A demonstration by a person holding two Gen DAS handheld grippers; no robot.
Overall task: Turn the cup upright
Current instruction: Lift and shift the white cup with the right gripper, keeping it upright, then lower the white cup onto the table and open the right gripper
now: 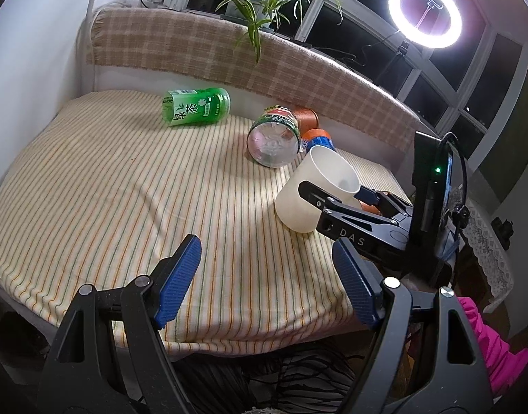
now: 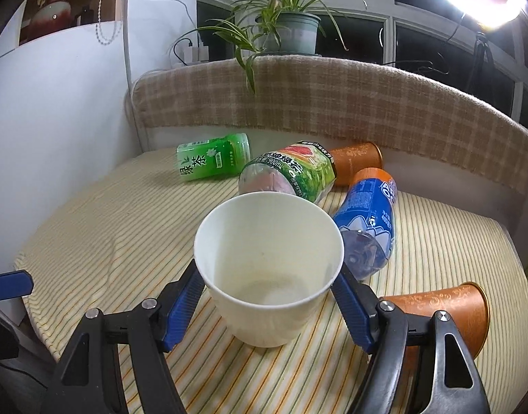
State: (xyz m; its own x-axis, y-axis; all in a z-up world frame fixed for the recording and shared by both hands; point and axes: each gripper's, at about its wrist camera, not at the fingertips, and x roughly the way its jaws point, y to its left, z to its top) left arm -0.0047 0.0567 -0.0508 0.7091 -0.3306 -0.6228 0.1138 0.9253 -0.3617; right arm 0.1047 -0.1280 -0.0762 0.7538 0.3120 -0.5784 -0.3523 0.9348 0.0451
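Cup (image 2: 269, 272), mouth up and gripped between the right gripper's (image 2: 268, 295) jaws, needs a level, gentle set-down on the striped bed (image 2: 91, 214) before release, while the left gripper (image 1: 267, 276) waits with jaws wide.

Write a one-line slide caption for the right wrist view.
Right gripper clamps a white paper cup, mouth up, over the striped cloth, with bottles lying behind.

One white cup (image 2: 269, 269), three bottles (image 2: 212, 160), two copper cups (image 2: 447, 314)

You've got a striped bed (image 2: 126, 227) w/ three bottles (image 2: 212, 162) and two orange cups (image 2: 447, 314) lying on it.
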